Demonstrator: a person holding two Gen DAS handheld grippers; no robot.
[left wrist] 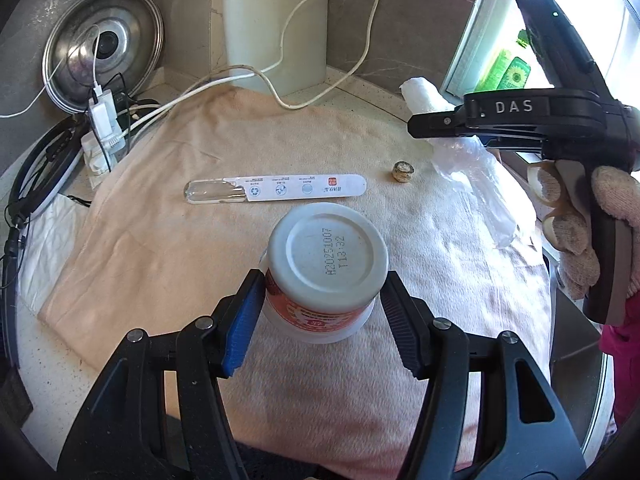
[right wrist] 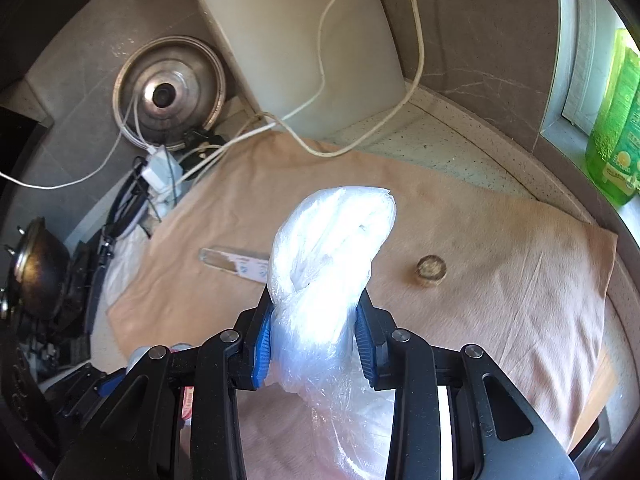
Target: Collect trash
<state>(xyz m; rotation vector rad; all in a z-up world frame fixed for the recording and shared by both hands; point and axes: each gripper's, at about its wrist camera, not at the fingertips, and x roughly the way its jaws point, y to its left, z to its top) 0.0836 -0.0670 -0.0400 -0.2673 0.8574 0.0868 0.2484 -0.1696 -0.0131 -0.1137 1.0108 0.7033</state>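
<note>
A white yoghurt cup [left wrist: 326, 270] with an orange label hangs upside down above the peach cloth [left wrist: 168, 248], and my left gripper [left wrist: 320, 300] is shut on its sides. My right gripper [right wrist: 314, 332] is shut on a crumpled clear plastic bag [right wrist: 328, 256], held above the cloth; in the left wrist view that gripper [left wrist: 460, 124] and the plastic bag [left wrist: 472, 172] hang at the right, in a gloved hand [left wrist: 592, 232]. On the cloth lie a long white wrapper [left wrist: 276, 191] with a clear end and a small round cap [left wrist: 403, 171]. The wrapper [right wrist: 236, 262] and the cap [right wrist: 431, 270] also show in the right wrist view.
At the back a steel pot lid [left wrist: 102, 46] leans on the wall beside a white cutting board [left wrist: 276, 20]. White cables [left wrist: 280, 68] and a charger [left wrist: 102, 114] lie at the back left. Green bottles [right wrist: 616, 128] stand on the sill at right. A dark wok [right wrist: 40, 276] sits at far left.
</note>
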